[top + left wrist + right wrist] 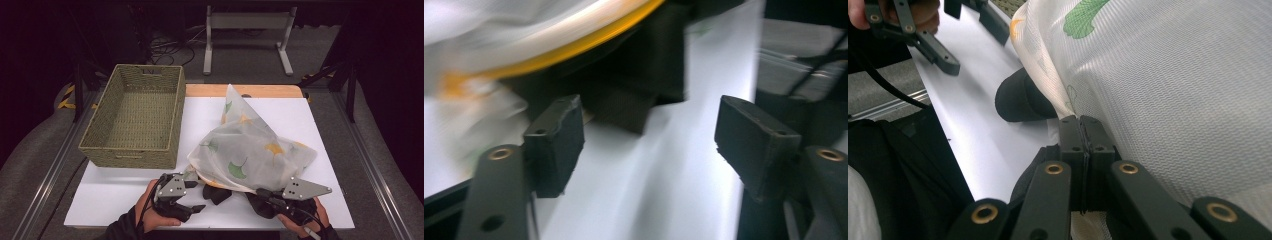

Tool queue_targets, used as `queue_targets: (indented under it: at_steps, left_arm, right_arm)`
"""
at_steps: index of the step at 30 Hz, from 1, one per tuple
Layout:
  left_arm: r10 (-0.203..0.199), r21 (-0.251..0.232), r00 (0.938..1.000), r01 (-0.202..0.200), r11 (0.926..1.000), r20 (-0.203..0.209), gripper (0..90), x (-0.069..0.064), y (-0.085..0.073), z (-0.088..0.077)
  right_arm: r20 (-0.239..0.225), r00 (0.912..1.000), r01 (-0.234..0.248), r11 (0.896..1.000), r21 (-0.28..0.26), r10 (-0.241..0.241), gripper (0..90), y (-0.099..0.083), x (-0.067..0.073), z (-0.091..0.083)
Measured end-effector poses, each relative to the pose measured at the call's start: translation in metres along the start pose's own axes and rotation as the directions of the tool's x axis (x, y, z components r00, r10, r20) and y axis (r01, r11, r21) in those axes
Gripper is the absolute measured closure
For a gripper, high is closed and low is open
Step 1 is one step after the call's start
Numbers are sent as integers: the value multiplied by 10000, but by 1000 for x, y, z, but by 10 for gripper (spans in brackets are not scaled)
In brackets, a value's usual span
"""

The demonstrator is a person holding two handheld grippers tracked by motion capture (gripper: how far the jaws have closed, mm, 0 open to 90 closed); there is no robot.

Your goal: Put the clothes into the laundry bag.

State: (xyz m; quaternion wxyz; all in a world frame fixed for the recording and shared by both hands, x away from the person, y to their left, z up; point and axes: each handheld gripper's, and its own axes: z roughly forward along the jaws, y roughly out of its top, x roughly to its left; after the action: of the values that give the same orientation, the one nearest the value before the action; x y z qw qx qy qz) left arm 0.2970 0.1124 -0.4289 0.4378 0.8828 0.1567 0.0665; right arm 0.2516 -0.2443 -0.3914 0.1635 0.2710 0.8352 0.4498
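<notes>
Currently the sheer leaf-print bag (250, 150) lies on the white table (125, 195), just right of the woven basket (135, 120), with dark cloth (216, 192) poking out beneath it. Right gripper (1081, 120): jaws clamped tight on the bag's near edge. Left gripper (649, 135): jaws spread apart, nothing between them, close to the dark cloth.

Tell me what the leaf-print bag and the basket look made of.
Leaf-print bag: thin, translucent white mesh fabric, probably synthetic; a fine woven grid shows in the right gripper view, and dark contents show through. Basket: woven, matte olive-green fibre, perhaps seagrass or paper cord; plaited rows cover its walls.
</notes>
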Motion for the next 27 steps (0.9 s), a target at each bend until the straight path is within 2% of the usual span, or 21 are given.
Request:
queue_targets:
  at_steps: [2, 4, 7, 10, 13, 14, 16, 17, 18, 19, 20, 21, 23, 24, 25, 27]
  left_arm:
    - [-236, 89, 9966, 244, 9997, -796, 264, 4, -4, -4]
    - [-641, 12, 9873, 649, 9979, -1457, 230, 13, -9, -7]
    - [-785, 169, 9768, 835, 9964, -1995, 219, 24, -10, -1]
    - [-775, 634, 9725, 935, 9936, -2195, 233, 30, -10, 12]
    - [-941, 895, 9724, 1154, 9893, -2133, 263, 35, -11, 22]
    - [-1050, 1079, 9669, 1330, 9852, -2327, 274, 39, -12, 30]
    - [-1279, 1094, 9712, 1520, 9823, -2008, 347, 44, -12, 36]
    - [-1279, 1094, 9712, 1520, 9823, -2008, 384, 44, -12, 36]
    - [-1236, 1005, 9712, 1463, 9841, -2036, 384, 46, -11, 40]
    - [-1273, 900, 9766, 1445, 9854, -1733, 578, 48, -10, 40]
    - [-1273, 900, 9766, 1445, 9854, -1733, 664, 48, -10, 40]
    - [-1228, 879, 9790, 1383, 9865, -1625, 664, 49, -10, 40]
    - [-1207, 876, 9814, 1348, 9870, -1495, 850, 49, -9, 40]
    - [-1116, 882, 9846, 1240, 9884, -1342, 850, 49, -9, 38]
    - [-1109, 884, 9847, 1234, 9884, -1345, 870, 48, -10, 35]
    - [-1223, 637, 9870, 1294, 9895, -1046, 876, 46, -11, 26]
  right_arm:
    - [-1, 10000, 51, 10000, 44, -51, 900, 0, 1, 2]
    - [18, 10000, 62, 10000, 67, -62, 899, 0, 1, 3]
    - [112, 9999, 42, 10000, 49, -42, 900, 0, 0, 0]
    - [222, 9998, -5, 10000, 22, 5, 899, -1, -2, -2]
    - [256, 9997, -53, 10000, -11, 54, 899, -2, -3, -3]
    - [277, 9996, -57, 10000, -10, 57, 899, -2, -4, -2]
    - [319, 9995, -70, 10000, 21, 70, 898, -4, -5, -1]
    - [319, 9995, -70, 10000, 21, 70, 898, -4, -5, -1]
    - [307, 9995, -69, 10000, 61, 67, 897, -4, -5, 0]
    - [375, 9993, -72, 9999, 125, 68, 895, -6, -6, 3]
    - [375, 9993, -72, 9999, 125, 68, 895, -6, -6, 3]
    - [378, 9993, -72, 9999, 143, 66, 894, -6, -6, 4]
    - [427, 9990, -111, 9996, 268, 100, 890, -8, -7, 9]
    - [427, 9990, -111, 9996, 268, 100, 890, -8, -7, 9]
    - [421, 9991, -103, 9993, 358, 88, 889, -9, -7, 11]
    - [490, 9988, -34, 9986, 523, 8, 885, -10, -6, 15]
